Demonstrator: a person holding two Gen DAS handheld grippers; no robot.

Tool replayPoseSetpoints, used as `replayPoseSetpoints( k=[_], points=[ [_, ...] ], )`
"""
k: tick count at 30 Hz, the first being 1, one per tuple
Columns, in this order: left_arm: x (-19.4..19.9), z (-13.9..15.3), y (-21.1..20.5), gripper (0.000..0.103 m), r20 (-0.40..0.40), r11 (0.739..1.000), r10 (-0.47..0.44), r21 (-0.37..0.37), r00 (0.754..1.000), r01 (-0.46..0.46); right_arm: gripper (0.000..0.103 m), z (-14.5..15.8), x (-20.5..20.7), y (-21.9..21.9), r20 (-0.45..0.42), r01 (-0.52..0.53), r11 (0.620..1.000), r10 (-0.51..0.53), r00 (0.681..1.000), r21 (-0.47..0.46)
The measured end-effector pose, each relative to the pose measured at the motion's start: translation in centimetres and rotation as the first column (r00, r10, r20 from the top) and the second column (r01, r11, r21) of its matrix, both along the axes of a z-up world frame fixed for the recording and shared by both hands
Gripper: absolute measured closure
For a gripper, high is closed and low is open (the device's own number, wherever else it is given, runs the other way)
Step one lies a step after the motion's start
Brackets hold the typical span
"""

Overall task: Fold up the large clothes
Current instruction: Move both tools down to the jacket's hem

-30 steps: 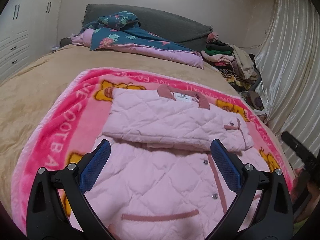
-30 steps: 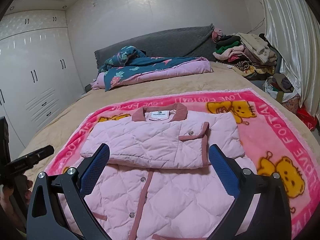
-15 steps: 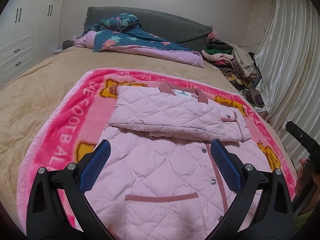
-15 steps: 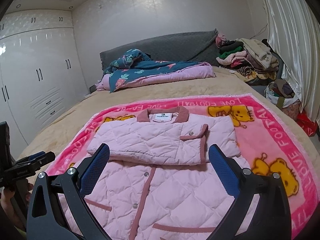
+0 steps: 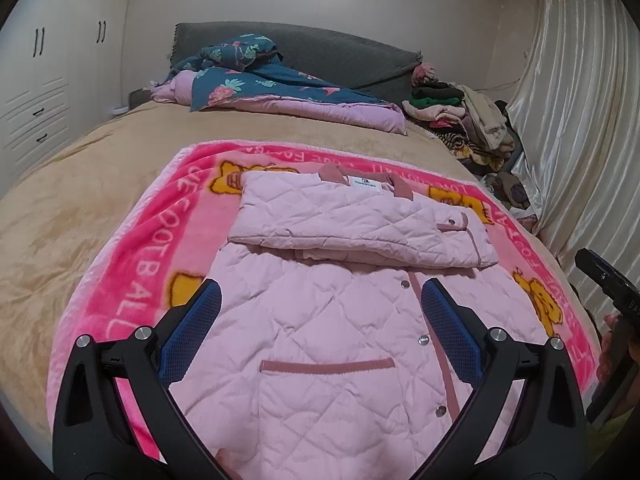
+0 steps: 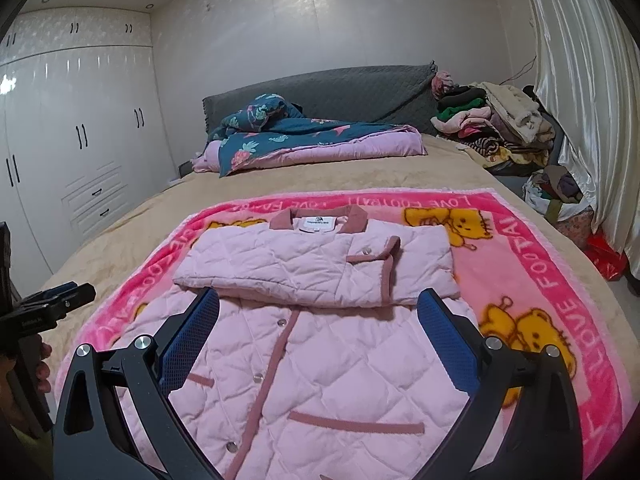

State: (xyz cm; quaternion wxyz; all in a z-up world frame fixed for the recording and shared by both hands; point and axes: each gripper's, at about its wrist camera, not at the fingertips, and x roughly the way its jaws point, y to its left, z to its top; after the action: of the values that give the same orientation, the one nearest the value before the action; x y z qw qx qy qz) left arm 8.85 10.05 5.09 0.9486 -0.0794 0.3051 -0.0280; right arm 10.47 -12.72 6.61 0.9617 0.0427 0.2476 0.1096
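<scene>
Both grippers have drawn back toward the foot of the bed since the earlier frames, so more of the jacket's point(image 5: 320, 340) hem end shows; left gripper point(image 5: 320, 320) and right gripper point(image 6: 318, 320) hang over its lower half, jaws wide, holding nothing. Jacket lies on the blanket point(image 6: 552, 280), long axis collar-to-hem straight ahead, sleeves folded across the chest. Each gripper looks equally near the hem; bed point(image 5: 100, 184) otherwise bare to the quilt point(image 6: 320, 140) at the headboard.
</scene>
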Motion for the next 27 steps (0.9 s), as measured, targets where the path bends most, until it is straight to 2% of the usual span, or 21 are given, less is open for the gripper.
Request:
replayPoseSetpoints(
  k=[13,27],
  points=[
    [-1.8,-1.0,-1.0,0.009,-0.015,0.999,-0.006,0.032,1.000,0.006,0.004,-0.5,-2.1,-1.3,-0.005,0.012,1.000,-0.012,1.000,-0.013],
    [-3.5,-4.2,0.2,0.009,-0.081,0.998,0.039,0.045,0.996,-0.035,0.004,-3.8,-3.6,-2.6,-0.082,0.031,0.998,-0.036,0.996,-0.056]
  ],
)
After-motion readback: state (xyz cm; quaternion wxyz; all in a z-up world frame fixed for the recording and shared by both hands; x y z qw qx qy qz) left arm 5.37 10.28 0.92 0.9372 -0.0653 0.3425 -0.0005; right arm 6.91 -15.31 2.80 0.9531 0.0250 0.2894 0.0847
